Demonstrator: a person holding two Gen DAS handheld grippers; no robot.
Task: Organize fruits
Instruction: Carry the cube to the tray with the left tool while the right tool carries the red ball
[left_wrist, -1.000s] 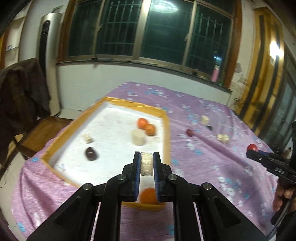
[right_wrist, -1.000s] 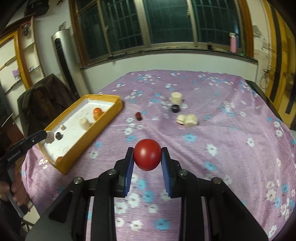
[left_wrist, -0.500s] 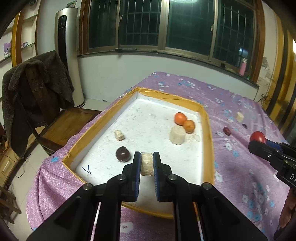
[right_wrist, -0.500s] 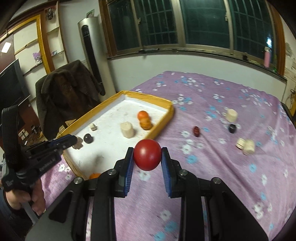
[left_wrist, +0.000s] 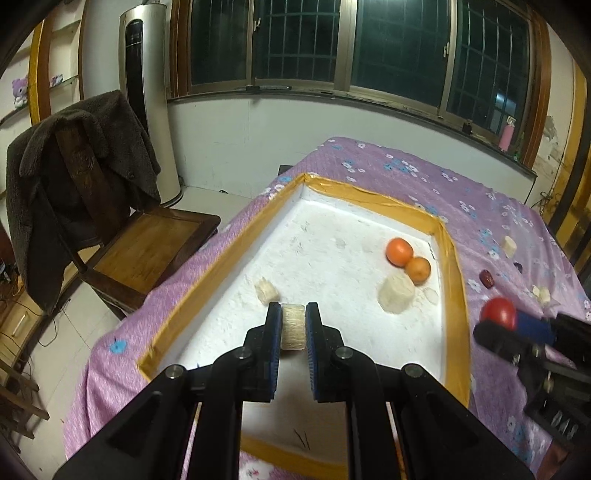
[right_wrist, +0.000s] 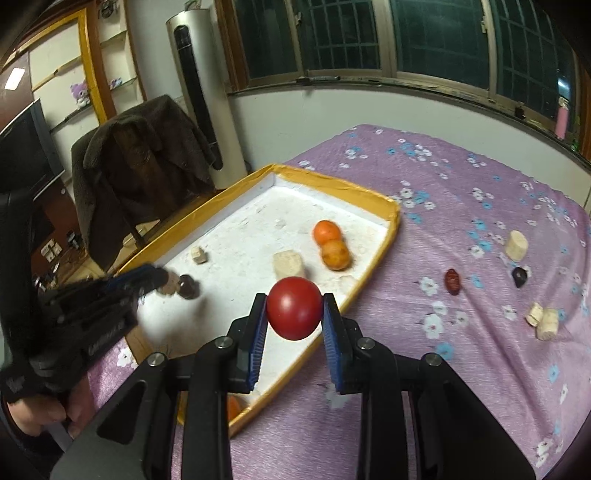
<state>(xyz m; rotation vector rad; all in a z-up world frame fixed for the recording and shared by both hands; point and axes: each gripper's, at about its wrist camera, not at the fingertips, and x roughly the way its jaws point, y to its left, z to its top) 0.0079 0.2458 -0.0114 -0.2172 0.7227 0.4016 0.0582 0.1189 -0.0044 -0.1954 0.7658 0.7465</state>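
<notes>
My left gripper (left_wrist: 293, 326) is shut on a pale cylindrical fruit piece (left_wrist: 293, 328) and holds it over the white tray with a yellow rim (left_wrist: 452, 266). My right gripper (right_wrist: 294, 319) is shut on a red tomato (right_wrist: 294, 308) above the tray's near right rim (right_wrist: 373, 275). In the tray lie two oranges (left_wrist: 399, 252) (right_wrist: 326, 232), a large pale chunk (left_wrist: 396, 293), a small pale piece (left_wrist: 266, 291) and a dark fruit (right_wrist: 188, 286). The left gripper (right_wrist: 147, 280) shows blurred in the right wrist view.
On the purple flowered cloth (right_wrist: 480, 206) lie a red date (right_wrist: 453, 281), a dark fruit (right_wrist: 519, 276), a pale cylinder (right_wrist: 516, 245) and two small pale pieces (right_wrist: 543, 321). A wooden chair with a dark coat (left_wrist: 77, 177) stands left of the table.
Both grippers have moved left toward the tray with their fruit. The left gripper has gone further over the tray; the right has come to the tray's right rim.
</notes>
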